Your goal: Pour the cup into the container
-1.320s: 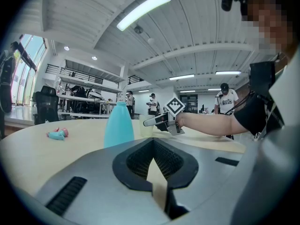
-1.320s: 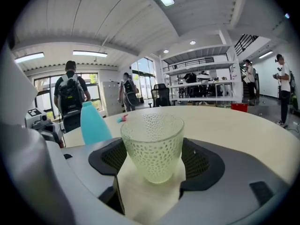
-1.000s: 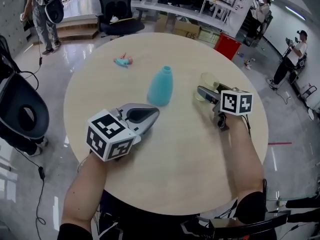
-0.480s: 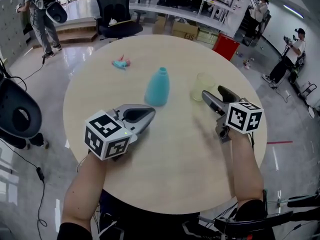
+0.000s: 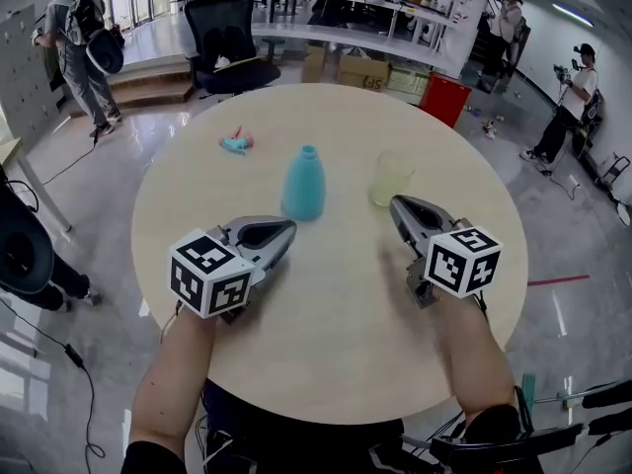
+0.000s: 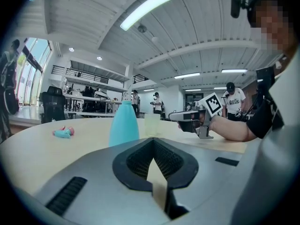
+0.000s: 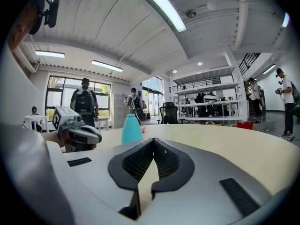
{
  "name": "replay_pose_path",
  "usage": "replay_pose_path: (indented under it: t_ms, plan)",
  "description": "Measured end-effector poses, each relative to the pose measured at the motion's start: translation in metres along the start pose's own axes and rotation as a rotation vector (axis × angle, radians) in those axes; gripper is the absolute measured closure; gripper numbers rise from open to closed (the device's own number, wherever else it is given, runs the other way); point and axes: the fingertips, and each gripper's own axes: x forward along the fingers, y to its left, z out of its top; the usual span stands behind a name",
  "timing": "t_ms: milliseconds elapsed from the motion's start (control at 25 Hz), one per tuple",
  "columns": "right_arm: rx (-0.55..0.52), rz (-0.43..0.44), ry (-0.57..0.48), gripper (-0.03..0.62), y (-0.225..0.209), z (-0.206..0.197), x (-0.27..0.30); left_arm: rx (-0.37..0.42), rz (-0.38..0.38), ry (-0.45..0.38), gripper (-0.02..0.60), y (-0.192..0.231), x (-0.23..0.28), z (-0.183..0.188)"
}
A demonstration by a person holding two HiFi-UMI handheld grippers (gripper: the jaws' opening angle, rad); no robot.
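Yellowish clear cup (image 5: 391,177) stands upright right of centre on the round table (image 5: 336,344), with the teal container (image 5: 303,184) just to its left. Right gripper (image 5: 398,206), just below the cup, has just been closing its jaws: together now, nothing between. Left gripper (image 5: 282,231), below the container, has its jaws together too, empty.

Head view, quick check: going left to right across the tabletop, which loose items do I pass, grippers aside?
On the table: small teal-and-pink toy → blue bottle → translucent yellowish cup.
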Motion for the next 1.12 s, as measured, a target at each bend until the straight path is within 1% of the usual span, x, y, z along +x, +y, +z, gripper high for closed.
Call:
replay_pose_path:
  t_ms: [160,240,360,560,720,840,880,1000,1040,1120]
  plan:
    - [-0.002,0.019,-0.002,0.586,0.002,-0.004,-0.003,-0.009,0.003,0.018,0.583,-0.002,0.008,-0.002]
    - [0.004,0.013,-0.013,0.586,-0.002,-0.005,-0.003,-0.012,0.006,0.024,0.583,-0.002,0.009,-0.005]
    - [-0.014,0.006,-0.010,0.586,-0.007,-0.008,-0.002,-0.013,0.010,0.028,0.583,-0.001,0.009,-0.006]
    - [-0.011,0.032,-0.004,0.586,-0.006,-0.010,-0.003,-0.006,0.014,0.013,0.583,-0.004,0.005,-0.002]
    - [0.004,0.049,-0.003,0.586,-0.007,-0.008,-0.001,0.003,0.046,-0.016,0.583,-0.001,0.003,0.003]
    - [0.032,0.058,-0.036,0.586,0.009,0.003,-0.011,0.073,0.048,-0.001,0.583,-0.025,-0.004,0.002]
    - [0.035,0.068,-0.046,0.586,0.020,0.009,-0.019,0.070,0.057,-0.008,0.583,-0.037,-0.012,0.003]
    - [-0.006,0.085,-0.062,0.586,0.057,0.028,-0.058,-0.012,0.086,-0.094,0.583,-0.074,-0.048,0.025]
    - [-0.024,0.084,-0.071,0.586,0.068,0.034,-0.074,-0.013,0.100,-0.111,0.583,-0.085,-0.060,0.033]
    - [-0.056,0.077,-0.084,0.586,0.087,0.040,-0.106,0.016,0.137,-0.115,0.583,-0.107,-0.083,0.041]
